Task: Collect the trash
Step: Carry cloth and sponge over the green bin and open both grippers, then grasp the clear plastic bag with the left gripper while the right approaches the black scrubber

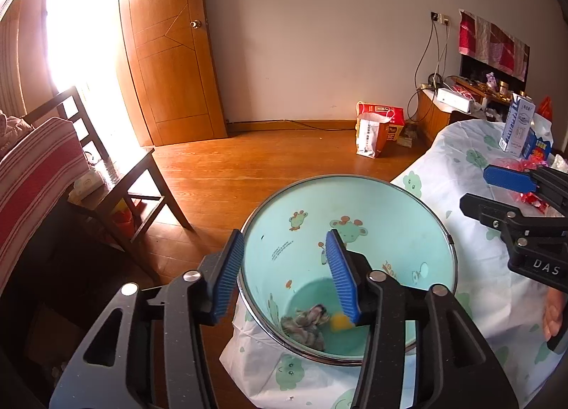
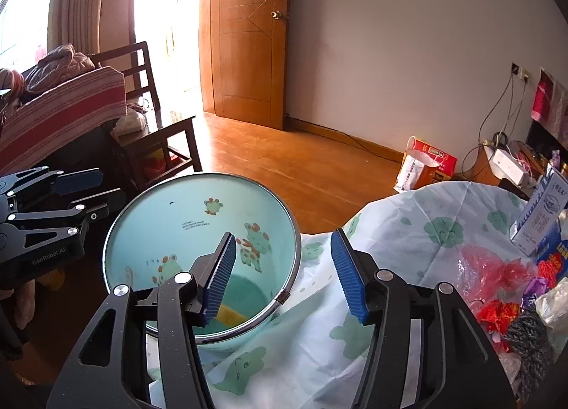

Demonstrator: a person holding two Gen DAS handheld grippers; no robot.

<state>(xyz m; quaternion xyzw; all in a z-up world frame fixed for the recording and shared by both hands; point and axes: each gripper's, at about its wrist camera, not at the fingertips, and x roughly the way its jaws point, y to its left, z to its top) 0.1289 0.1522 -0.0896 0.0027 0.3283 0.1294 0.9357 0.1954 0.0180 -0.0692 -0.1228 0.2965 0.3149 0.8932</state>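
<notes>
In the bottom of the round bin (image 1: 355,210) there is already some trash: a grey crumpled wad (image 1: 305,323) and a small yellow piece (image 1: 339,323) just beside it. So the job is started but not done. On the right of the desk (image 2: 401,224), far from the bin, a pile of trash (image 2: 504,288) still waits: red crinkly wrappers, a purple one and some clear shiny plastic. A tall milk carton (image 2: 539,217) stands behind the pile. The bin is smooth inside, light blue with cartoon animals and a shiny metal rim. The desk wears a thin, wrinkly cloth with green shapes. The left hand-held gripper (image 1: 284,274) hangs over the bin, released, with nothing in it. The right hand-held gripper (image 2: 284,274) is released and empty too, above the bin's right edge.
</notes>
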